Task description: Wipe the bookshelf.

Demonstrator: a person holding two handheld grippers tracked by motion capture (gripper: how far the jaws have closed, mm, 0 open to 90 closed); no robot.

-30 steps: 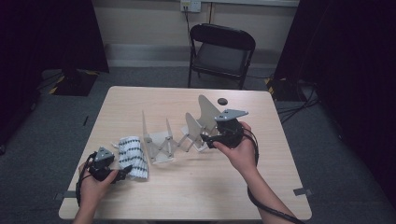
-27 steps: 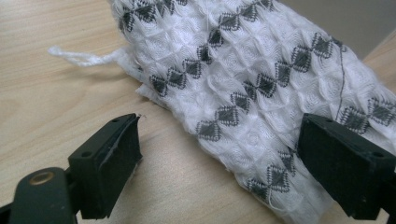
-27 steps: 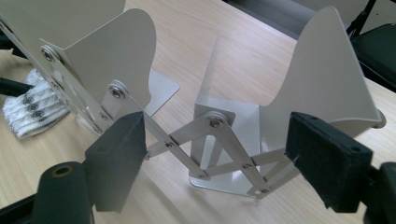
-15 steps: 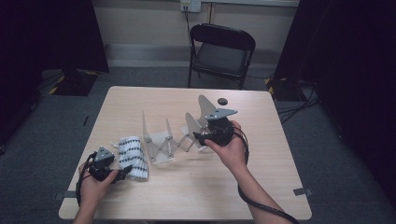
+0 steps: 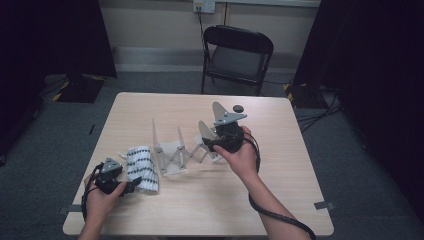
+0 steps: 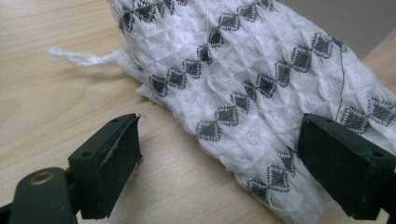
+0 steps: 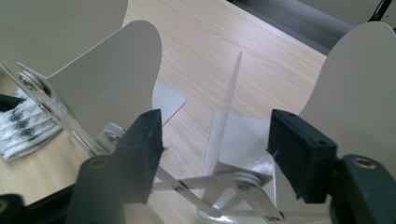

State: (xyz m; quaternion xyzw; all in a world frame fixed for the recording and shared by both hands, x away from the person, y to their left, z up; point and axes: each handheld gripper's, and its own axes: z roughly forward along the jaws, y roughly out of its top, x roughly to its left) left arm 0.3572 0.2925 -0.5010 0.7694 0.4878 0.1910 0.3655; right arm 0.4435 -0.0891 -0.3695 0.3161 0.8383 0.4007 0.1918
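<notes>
the metal rack [image 5: 182, 150] is stiff, light; right tongs [image 7: 215, 140], just closing, straddle a thin plate untouched; left tongs [image 6: 219, 172] gape beside soft cloth [image 6: 261, 84].

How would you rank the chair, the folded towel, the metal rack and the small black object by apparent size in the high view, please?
1. chair, though farther away
2. metal rack
3. folded towel
4. small black object

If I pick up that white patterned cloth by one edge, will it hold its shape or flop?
The white patterned cloth would probably flop: it is a soft woven fabric lying folded on the table. It looks light for its size, and its loose thread may snag. The textured weave likely gives the left tool decent grip.
</notes>
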